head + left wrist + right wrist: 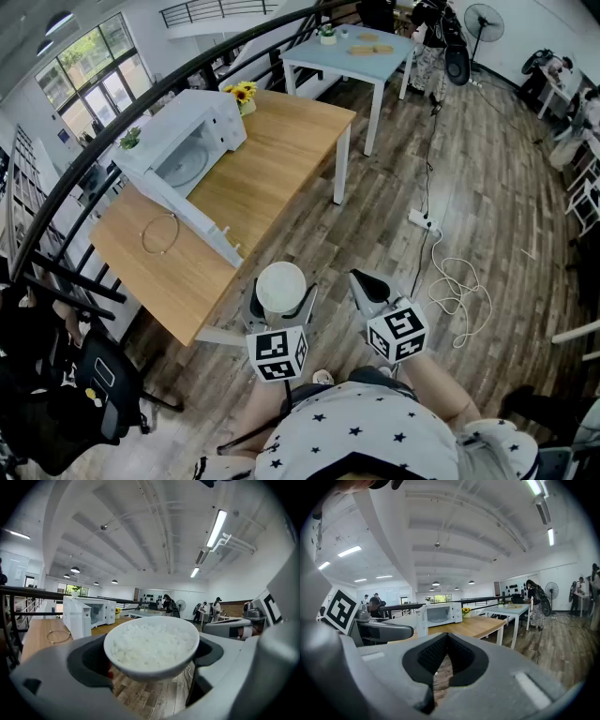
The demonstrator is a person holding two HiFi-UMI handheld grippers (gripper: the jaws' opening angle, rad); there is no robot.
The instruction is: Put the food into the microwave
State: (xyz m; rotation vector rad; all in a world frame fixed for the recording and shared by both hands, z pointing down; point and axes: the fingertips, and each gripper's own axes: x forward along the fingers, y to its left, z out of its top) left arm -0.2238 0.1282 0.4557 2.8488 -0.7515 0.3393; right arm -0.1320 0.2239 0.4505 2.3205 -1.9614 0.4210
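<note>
Head view has my left tongs (281,304) spread wide and clamped on a white bowl (281,284) heaped with rice (152,641); in the left gripper view its 2 dark pads press against opposite sides of the bowl, which sits level between them. I hold the bowl over the wood-plank floor (469,169), just off the near edge of the wooden table (272,159) and well apart from the microwave (202,131). That microwave stands toward the far side of the table with its door (187,211) swung open toward me, the cavity showing. A thin ring of cord (159,232) lies on the tabletop near the door, and a small pot of sunflowers (242,92) sits just beside the microwave. My right tongs (367,284) hang beside the left ones, also over the floor; in the right gripper view their ribbed pads (431,656) meet with nothing between them. A second, pale blue table (352,52) stands farther back.
</note>
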